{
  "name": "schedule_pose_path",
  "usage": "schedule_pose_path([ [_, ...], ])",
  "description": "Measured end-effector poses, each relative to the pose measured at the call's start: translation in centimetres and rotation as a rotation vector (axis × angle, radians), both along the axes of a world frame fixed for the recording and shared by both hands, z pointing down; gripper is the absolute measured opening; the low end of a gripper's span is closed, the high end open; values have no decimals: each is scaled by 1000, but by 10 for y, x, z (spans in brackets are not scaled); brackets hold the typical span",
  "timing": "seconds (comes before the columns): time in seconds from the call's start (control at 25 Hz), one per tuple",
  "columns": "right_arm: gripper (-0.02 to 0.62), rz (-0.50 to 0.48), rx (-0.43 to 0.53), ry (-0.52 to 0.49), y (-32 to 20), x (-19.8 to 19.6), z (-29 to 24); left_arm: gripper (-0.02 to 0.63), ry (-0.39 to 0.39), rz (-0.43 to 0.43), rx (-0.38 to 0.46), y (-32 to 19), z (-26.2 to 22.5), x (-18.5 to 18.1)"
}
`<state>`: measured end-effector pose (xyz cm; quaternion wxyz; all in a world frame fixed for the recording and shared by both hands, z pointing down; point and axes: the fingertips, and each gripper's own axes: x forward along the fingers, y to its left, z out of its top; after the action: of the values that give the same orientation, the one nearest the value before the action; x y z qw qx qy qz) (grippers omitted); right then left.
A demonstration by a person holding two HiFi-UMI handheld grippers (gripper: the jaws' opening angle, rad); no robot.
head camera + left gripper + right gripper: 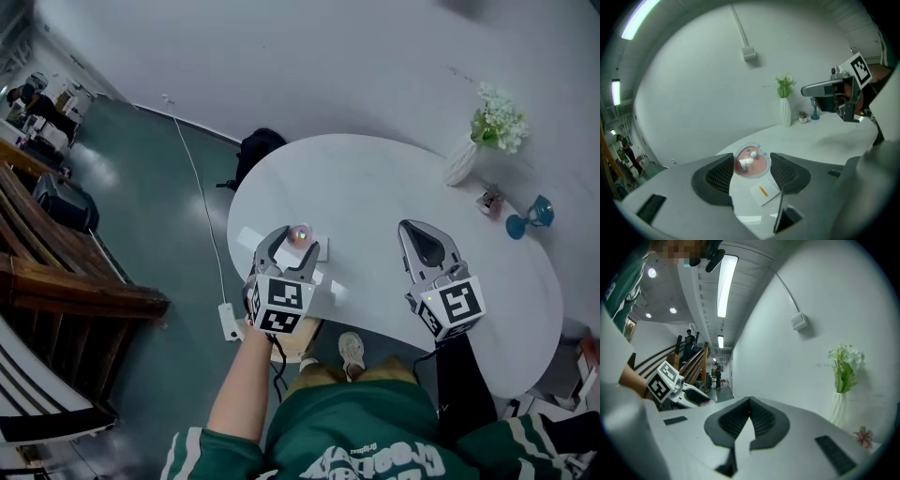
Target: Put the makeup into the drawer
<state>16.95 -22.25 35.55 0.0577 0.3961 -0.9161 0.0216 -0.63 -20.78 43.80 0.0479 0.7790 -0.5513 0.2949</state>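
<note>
Where the left gripper is examined in its own view, the jaws are found set at a middling width and clamped on the makeup compact. The ribbed pads are pressed against opposite sides of its clear rim. The compact is held clear of the white table, over the near left part of the top. A white card bearing an orange mark is seen lying on the surface beneath it. The right gripper is found with its jaws brought fully together and nothing between them. It is held above the table to the right, well apart from the compact.

Progress is judged to be early. The pick-up is taken as done, since the compact is gripped and off the surface. The carry to the drawer, the placing inside and the release are left. No drawer can be made out in any view, so its position and whether it is open cannot be stated.

As to orientation, the compact is a flat round disc and no long axis is to be recorded. Its face, pink beneath the clear cover, is turned upward and back toward the left gripper's camera, and it is gripped across its width. At the far right of the table a white vase of flowers, a small pot and a blue goblet are noted, well apart from both grippers.
</note>
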Motion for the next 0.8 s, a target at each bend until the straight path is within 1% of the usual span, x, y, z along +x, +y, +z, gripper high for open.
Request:
schedule_pose_path([
  [0.2, 5, -38, 28, -12, -1, -16, -14, 250, 55, -59, 114, 10, -51, -7],
  [0.48, 5, -91, 69, -25, -3, -42, -32, 250, 99, -116, 219, 26, -98, -18],
  [0.56, 5, -110, 74, -30, -3, -49, -34, 250, 110, -140, 230, 32, -101, -24],
  [0.8, 5, -149, 57, -35, -1, -66, -27, 250, 105, -176, 222, 43, -96, -38],
])
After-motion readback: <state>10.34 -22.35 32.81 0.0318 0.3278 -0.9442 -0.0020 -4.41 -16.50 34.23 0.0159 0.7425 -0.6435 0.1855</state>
